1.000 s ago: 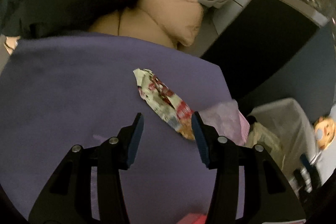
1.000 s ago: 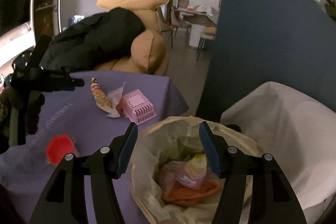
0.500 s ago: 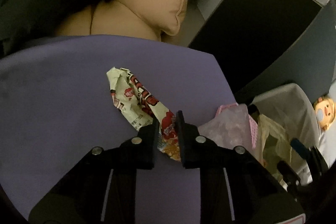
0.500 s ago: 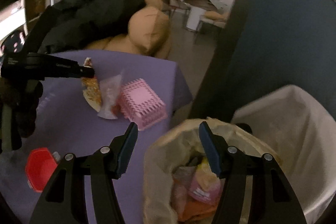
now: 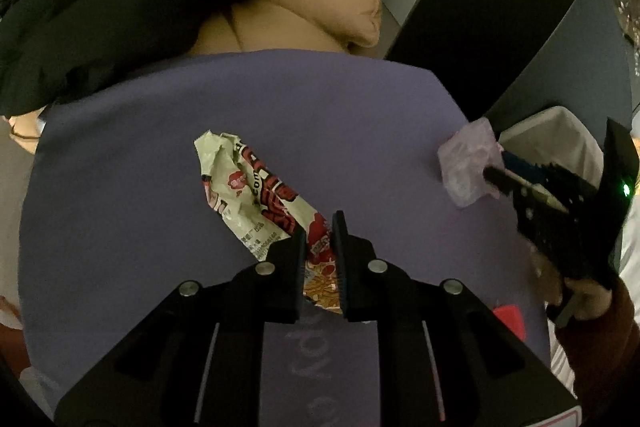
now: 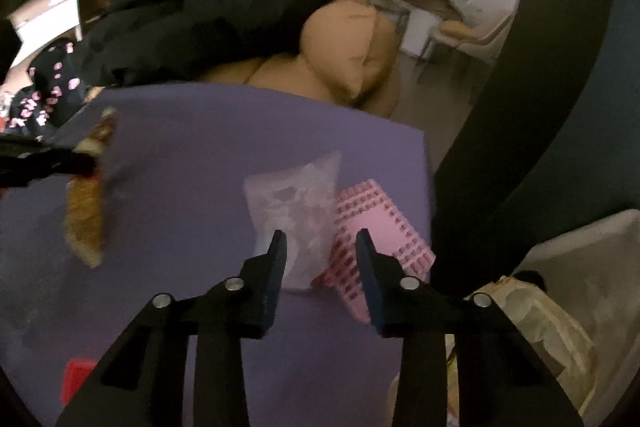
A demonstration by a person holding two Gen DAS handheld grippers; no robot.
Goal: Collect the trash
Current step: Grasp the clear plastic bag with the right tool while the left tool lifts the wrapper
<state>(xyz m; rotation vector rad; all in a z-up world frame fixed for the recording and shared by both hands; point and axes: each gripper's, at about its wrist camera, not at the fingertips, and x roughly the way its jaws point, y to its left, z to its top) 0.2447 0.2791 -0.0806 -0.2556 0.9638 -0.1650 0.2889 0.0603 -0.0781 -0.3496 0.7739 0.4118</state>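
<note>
Already the left gripper (image 5: 319, 235) is clenched on the snack wrapper (image 5: 256, 195) mid-table, while the right gripper (image 6: 320, 247), just narrowing, straddles the clear bag (image 6: 294, 203) ungripped by the table's right edge; binning remains.

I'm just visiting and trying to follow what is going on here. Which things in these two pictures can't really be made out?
- Snack wrapper, right wrist view: motion blur hides its print.
- Clear plastic bag, both views: contents unreadable; whether the right gripper pads press it is unclear.
- Red object, right wrist view: cut off by the gripper's arm.
- Lined trash bin, right wrist view: cut by the edge, contents hidden.
</note>
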